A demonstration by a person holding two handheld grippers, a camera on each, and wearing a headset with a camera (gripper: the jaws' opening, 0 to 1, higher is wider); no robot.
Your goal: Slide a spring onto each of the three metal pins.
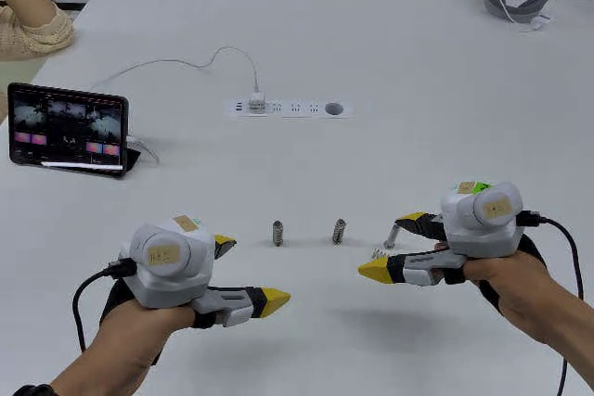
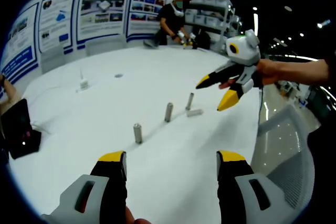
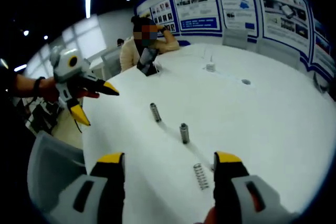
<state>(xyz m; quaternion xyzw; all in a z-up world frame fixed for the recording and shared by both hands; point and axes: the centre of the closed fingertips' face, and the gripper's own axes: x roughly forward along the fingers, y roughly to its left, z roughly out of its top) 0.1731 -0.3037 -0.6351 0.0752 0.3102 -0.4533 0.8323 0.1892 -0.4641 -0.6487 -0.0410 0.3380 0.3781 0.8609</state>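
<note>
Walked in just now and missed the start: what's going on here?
A person holds a left gripper and right gripper over a table, both open and empty. The left pin and middle pin seem to carry springs already. A loose spring lies by the bare third pin, near the right gripper.

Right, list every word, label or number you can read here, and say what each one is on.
No text is legible.
Tan paper sticker on the left gripper: marks too blurred to read.
Matching sticker on the right gripper: also blurred.
Blue-and-white wall posters: print too small.
Black tablet screen: too small.
White power strip: no marking can be made out.
</note>
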